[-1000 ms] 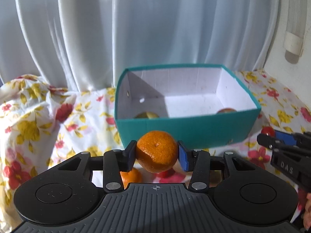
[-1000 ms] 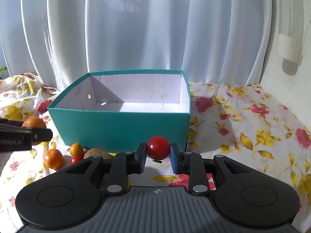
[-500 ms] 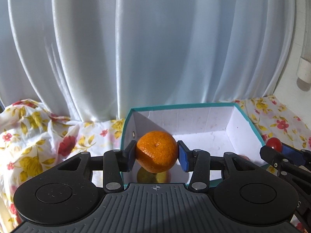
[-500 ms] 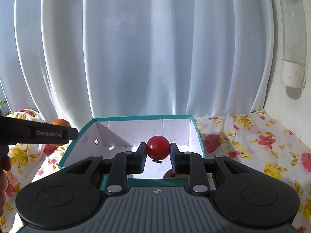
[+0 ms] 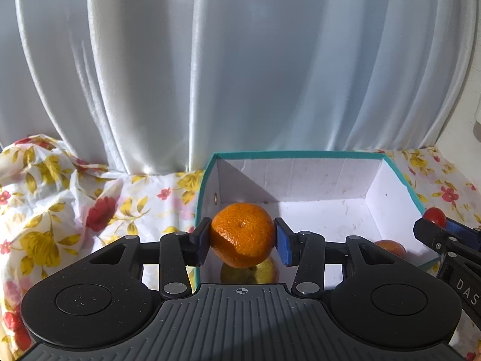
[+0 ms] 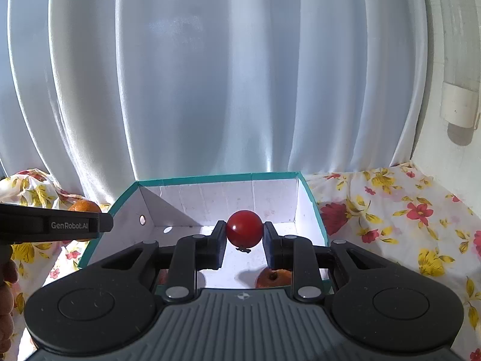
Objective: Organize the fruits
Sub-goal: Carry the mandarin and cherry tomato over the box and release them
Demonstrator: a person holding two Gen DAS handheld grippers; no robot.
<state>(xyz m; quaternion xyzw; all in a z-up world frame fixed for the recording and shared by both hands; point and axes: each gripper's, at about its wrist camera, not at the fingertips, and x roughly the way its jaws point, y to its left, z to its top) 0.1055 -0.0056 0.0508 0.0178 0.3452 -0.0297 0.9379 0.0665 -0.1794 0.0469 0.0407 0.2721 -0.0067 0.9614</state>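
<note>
My left gripper (image 5: 242,237) is shut on an orange mandarin (image 5: 242,233), held above the near left corner of a teal box (image 5: 300,154) with a white inside. A yellow-green fruit (image 5: 264,272) lies in the box right under the mandarin, and a reddish-orange fruit (image 5: 390,246) lies at the box's right side. My right gripper (image 6: 244,236) is shut on a small red tomato (image 6: 244,231) over the same teal box (image 6: 219,178). An orange-red fruit (image 6: 275,277) lies on the box floor below it. The left gripper's side (image 6: 54,225) shows at the left of the right wrist view.
A floral cloth (image 5: 75,198) covers the surface around the box, bunched up at the left. White curtains (image 6: 210,75) hang close behind the box. A white wall with a pipe (image 6: 458,90) stands at the right. A hand (image 6: 6,297) shows at the left edge.
Both grippers have risen and moved forward from in front of the box to over its open top, each keeping its fruit. The loose fruits in front of the box have dropped out of view.
</note>
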